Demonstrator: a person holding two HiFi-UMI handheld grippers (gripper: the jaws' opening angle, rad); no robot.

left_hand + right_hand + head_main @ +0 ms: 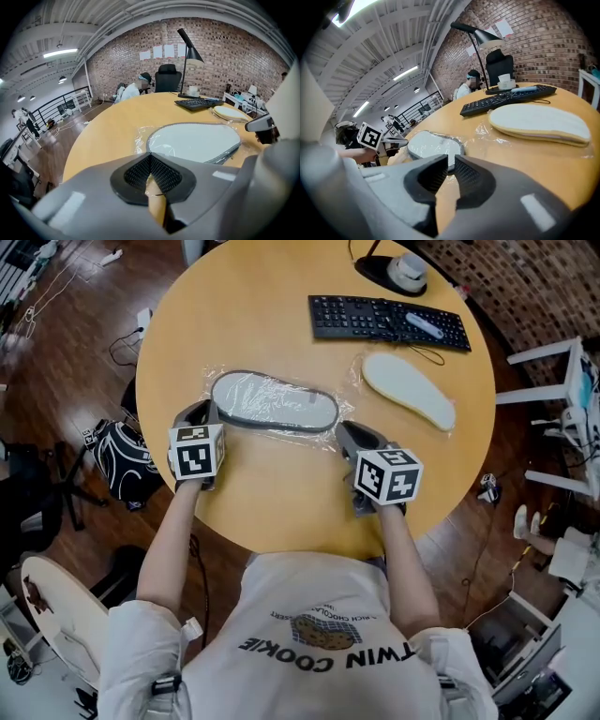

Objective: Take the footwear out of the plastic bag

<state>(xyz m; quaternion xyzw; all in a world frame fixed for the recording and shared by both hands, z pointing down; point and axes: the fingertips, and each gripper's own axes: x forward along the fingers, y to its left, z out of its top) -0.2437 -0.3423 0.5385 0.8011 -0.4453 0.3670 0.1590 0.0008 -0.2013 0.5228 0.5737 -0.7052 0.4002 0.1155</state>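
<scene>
Slipper (274, 401) lies mid-table (281, 296), still wrapped in its plastic bag (345, 412); nothing is out yet. Left claw (210, 410), at one end, is closed and empty. Right claw (343, 431), at the other, stands slightly apart, gripping nothing.

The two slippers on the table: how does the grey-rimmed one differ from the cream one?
The grey-rimmed slipper has a dark rim, the cream slipper a yellowish edge. The grey-rimmed one is wrapped in a clear plastic bag; the cream one's top looks bare. Both lie flat on the table.
</scene>
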